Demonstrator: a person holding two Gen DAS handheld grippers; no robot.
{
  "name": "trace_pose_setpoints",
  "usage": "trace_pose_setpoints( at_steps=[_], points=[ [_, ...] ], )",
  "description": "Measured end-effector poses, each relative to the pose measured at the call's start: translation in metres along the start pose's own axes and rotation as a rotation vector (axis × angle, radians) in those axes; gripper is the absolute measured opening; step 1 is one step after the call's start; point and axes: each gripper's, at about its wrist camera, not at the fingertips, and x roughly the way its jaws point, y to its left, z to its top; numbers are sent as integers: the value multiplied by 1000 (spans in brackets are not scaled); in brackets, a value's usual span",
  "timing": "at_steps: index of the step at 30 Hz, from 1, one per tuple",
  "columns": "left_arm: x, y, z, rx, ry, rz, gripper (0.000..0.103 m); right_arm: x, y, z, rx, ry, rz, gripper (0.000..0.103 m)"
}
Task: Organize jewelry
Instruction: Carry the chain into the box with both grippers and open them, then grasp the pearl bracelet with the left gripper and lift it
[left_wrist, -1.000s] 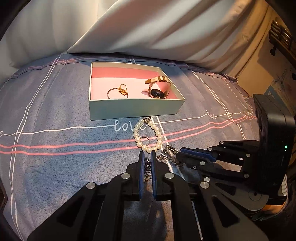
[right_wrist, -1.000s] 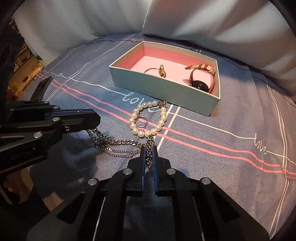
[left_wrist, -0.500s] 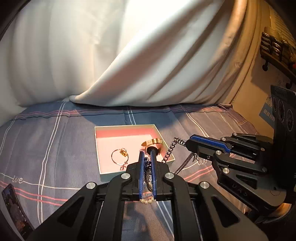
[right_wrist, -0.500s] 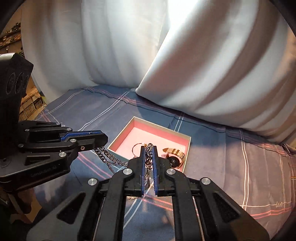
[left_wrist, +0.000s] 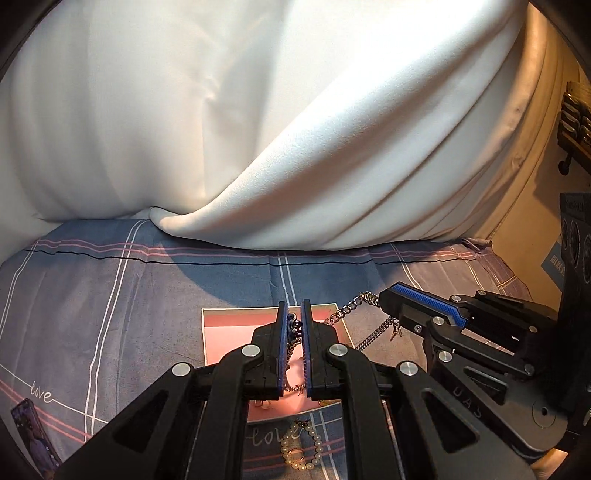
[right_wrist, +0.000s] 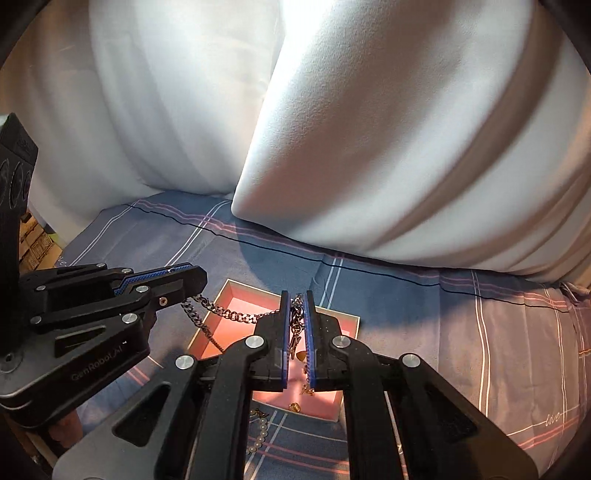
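Note:
A silver link chain hangs stretched between my two grippers, above the open box with the pink lining. My left gripper is shut on one end of the chain. My right gripper is shut on the other end, which dangles between its fingers. In the left wrist view the right gripper sits to the right, level with mine. In the right wrist view the left gripper reaches in from the left. A pearl bracelet lies on the sheet in front of the box. A small gold piece lies inside the box.
Large white pillows stand behind the box on the grey-blue checked sheet. A phone lies on the sheet at the lower left. A wall shelf shows at the far right.
Both grippers have risen from the sheet with the chain and moved over the box. The chain is off the bed now. The pearl bracelet stayed where it lay.

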Motion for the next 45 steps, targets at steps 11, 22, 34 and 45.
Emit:
trace_pose_setpoints(
  at_steps=[11,22,34,45],
  points=[
    [70,21,-34,-67,176,41,7,65,5,-33,-2,173,32,8],
    [48,39,-85,-43,193,108,64,57,-17,-108,74,217,9,47],
    [67,-12,-179,120,324,23,64,49,-39,-204,157,324,-30,48],
    [107,-20,-160,171,299,76,20,49,-34,-209,175,322,-13,52]
  ],
)
